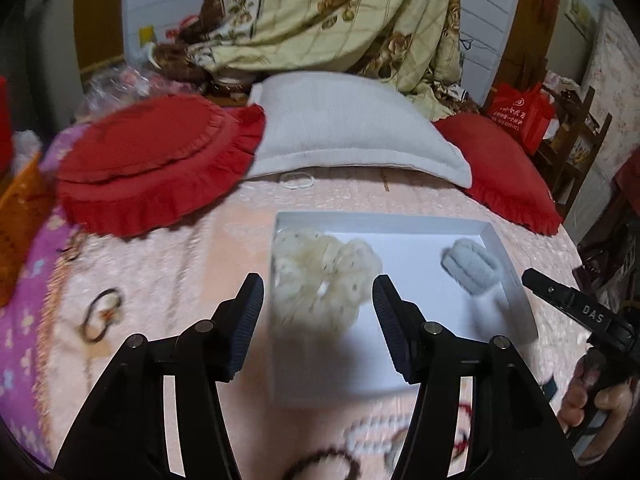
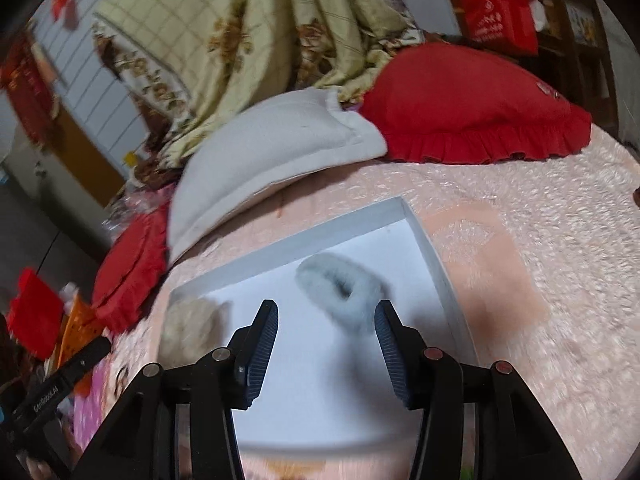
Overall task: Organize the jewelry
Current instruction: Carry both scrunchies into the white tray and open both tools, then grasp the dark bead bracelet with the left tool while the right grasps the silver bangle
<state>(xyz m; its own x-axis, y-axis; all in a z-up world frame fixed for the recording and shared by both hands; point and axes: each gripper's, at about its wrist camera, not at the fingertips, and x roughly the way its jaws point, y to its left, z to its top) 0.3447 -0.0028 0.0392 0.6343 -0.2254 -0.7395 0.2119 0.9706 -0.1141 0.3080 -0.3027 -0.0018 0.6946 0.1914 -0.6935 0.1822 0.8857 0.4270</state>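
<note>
Left hand-held gripper (image 1: 318, 312) and right hand-held gripper (image 2: 326, 334) parted, empty, white box (image 1: 516, 276) holding cream scrunchie (image 1: 320, 272), grey scrunchie (image 2: 340, 284)

Pink bedspread (image 1: 168, 264); red cushions (image 1: 152, 168); floral quilt (image 1: 340, 12)

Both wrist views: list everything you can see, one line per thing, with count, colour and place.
tray: one, white, shallow, on the bedspread
fluffy scrunchie: one, cream, inside the tray, left part
fuzzy scrunchie: one, grey-blue, inside the tray, right part
hair tie: one, white, on the bedspread before the grey pillow
dark hair ties: loops, brown-black, on the bedspread left of the tray
grey pillow: one, behind the tray
red cushions: two, frilled, either side of the pillow
quilt: one, cream floral, heaped at the back
bedspread: pink
left gripper: open, above the cream scrunchie
right gripper: open, above the tray
</note>
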